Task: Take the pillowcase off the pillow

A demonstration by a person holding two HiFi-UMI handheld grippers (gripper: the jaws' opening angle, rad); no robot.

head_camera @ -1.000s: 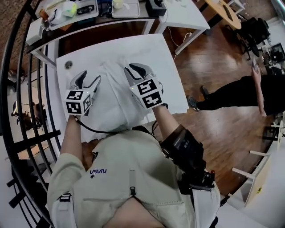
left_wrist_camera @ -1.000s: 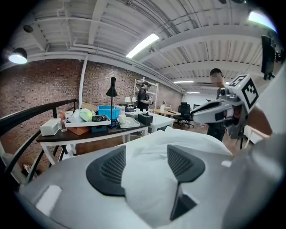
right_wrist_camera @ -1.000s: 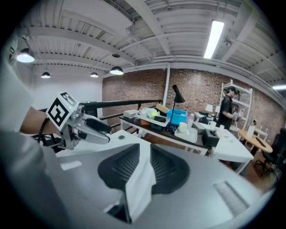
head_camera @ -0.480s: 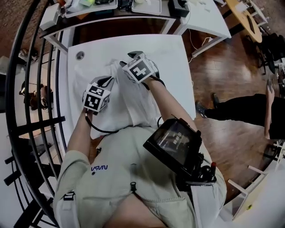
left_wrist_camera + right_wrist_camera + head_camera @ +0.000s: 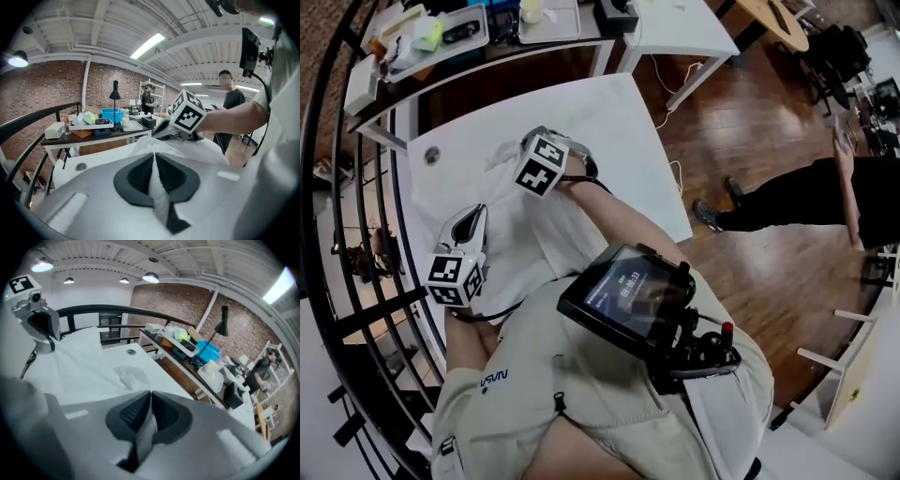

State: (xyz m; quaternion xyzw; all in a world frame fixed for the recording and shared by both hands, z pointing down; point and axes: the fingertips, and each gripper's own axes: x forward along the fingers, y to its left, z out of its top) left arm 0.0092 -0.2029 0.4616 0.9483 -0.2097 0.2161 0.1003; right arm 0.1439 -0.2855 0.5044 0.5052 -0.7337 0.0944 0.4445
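Both tools were clamped on cloth, neither empty. Left tool point(image 5: 153, 161): jaws had just been closing, pads together on a thin fold of the white pillowcase point(image 5: 534, 225), which ran out from the pinch toward the far end. Right tool point(image 5: 150, 399): same, jaws had just been closing and sat shut on a strip of the same fabric. Pillowcase lay on the white desk point(image 5: 623, 122), long axis running away from the person. I couldn't separate the pillow from its cover in any view, so presumably it was inside. Placement: right tool bit the fabric at the far part, pitched down onto it; left tool bit nearer the person on the left edge, at a shallower angle. The two grips were apart, with wrinkled cloth between. My read: two separate pinches so one can anchor while the other drags the cover, or so both can lift a layer clear of the filling. Only thin folds in both jaws, so likely cover alone, not filling. That suits stripping, but a thin bite can slip under pull. Couldn't tell which side the open end of the case was on. Task looked barely begun.
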